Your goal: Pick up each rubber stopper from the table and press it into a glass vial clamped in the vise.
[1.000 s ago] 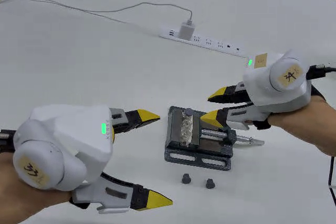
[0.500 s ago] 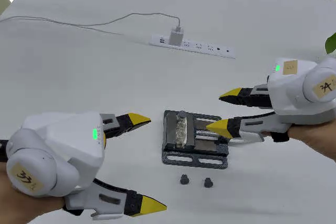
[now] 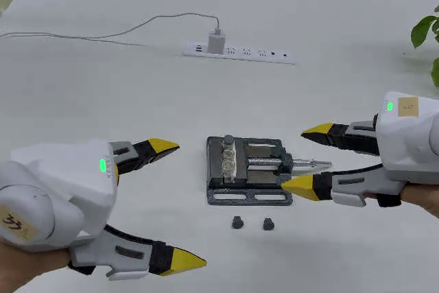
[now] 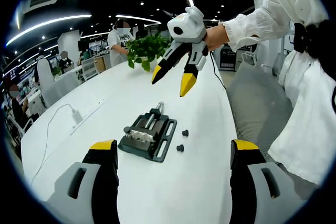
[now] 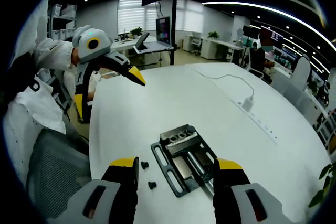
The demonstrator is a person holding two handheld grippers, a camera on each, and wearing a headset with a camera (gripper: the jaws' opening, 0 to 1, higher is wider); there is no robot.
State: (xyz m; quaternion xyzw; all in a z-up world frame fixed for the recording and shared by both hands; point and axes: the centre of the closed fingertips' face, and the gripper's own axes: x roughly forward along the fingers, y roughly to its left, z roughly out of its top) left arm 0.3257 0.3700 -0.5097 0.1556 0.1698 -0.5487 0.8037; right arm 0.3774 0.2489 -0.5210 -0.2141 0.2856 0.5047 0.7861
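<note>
Head view looks down and forward over the white table (image 3: 103, 87), fairly close, with the vise (image 3: 248, 178) near centre. Left gripper view sits low over the table and faces along its own jaws toward the vise, the right gripper (image 4: 169, 86) raised beyond it. Right gripper view faces back the opposite way, the vise just past its jaws and the left gripper (image 5: 110, 95) farther off. All three share the vise and the two stoppers (image 3: 238, 222).

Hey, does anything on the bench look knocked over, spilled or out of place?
Nothing stands out. The vise sits flat on the table, two rubber stoppers lie loose beside it, and the left tool and right tool hang open, empty.
</note>
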